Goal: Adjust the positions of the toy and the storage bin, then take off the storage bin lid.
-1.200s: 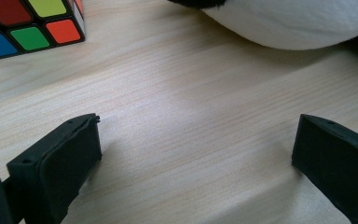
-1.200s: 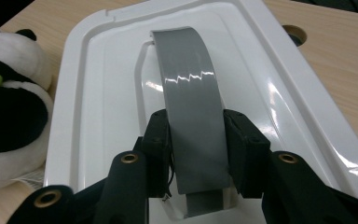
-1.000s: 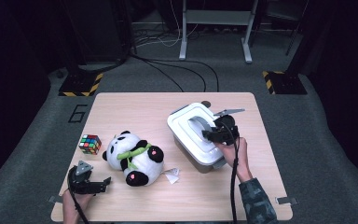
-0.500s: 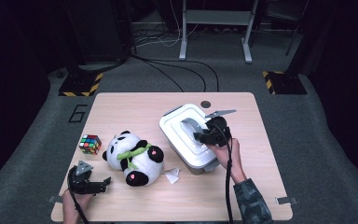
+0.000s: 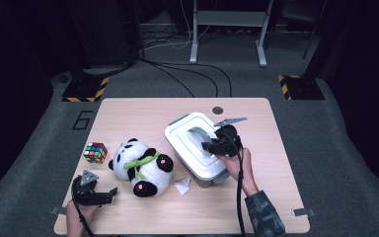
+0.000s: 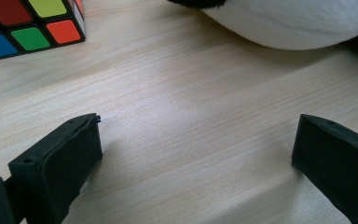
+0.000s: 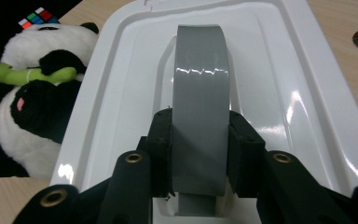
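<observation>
Right gripper [image 7: 199, 154]: clamped across the grey handle [image 7: 200, 93] of the white lidded box [image 5: 197, 143] (handle runs along the jaws).
Left gripper [image 6: 196, 154]: jaws apart, nothing between.

In the left gripper view the Rubik's cube [image 6: 30, 25] is cut off by the top and left edges, and the panda plush [image 6: 289, 23] beside it shows just a white curve. In the right gripper view the tongs [image 7: 199, 156] cover both sides of the grey handle [image 7: 199, 107], and the white lid [image 7: 279, 93] hides the box beneath.
</observation>
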### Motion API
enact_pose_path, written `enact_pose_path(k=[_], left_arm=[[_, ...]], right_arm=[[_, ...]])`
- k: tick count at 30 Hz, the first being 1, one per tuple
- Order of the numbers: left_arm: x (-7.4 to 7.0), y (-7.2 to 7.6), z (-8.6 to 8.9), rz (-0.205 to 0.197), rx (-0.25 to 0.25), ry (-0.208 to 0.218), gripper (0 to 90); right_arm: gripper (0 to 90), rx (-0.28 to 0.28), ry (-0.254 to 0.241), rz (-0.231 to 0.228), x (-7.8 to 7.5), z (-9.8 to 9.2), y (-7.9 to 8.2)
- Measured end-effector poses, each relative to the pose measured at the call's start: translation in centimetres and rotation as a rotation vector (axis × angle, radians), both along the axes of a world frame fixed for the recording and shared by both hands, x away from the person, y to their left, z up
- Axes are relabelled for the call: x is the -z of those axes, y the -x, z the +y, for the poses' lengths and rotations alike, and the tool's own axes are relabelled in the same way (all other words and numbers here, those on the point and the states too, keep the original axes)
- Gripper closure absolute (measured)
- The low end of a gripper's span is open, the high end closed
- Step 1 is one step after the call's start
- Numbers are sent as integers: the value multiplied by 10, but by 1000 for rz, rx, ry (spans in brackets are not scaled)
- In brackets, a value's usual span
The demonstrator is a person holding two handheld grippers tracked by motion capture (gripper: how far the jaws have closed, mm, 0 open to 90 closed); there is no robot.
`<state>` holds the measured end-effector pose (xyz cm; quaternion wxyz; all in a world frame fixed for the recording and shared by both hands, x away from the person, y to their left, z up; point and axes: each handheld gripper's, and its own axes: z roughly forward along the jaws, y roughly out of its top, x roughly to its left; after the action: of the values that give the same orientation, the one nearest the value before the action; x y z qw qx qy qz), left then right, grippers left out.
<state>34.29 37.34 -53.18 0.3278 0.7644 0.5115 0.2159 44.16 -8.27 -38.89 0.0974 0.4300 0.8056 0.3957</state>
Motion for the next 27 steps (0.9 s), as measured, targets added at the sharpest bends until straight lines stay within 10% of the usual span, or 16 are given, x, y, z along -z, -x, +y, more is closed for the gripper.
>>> enact_pose_path(k=[11, 20, 27], left_arm=[[-1, 0, 1, 7, 6, 0, 13], [0, 0, 0, 2, 2, 1, 15], [0, 0, 0, 1, 3, 3, 15]], right_arm=[[152, 10, 93, -129, -16, 16, 8], [114, -8, 148, -163, -23, 25, 0], [296, -26, 176, -169, -22, 29, -10]])
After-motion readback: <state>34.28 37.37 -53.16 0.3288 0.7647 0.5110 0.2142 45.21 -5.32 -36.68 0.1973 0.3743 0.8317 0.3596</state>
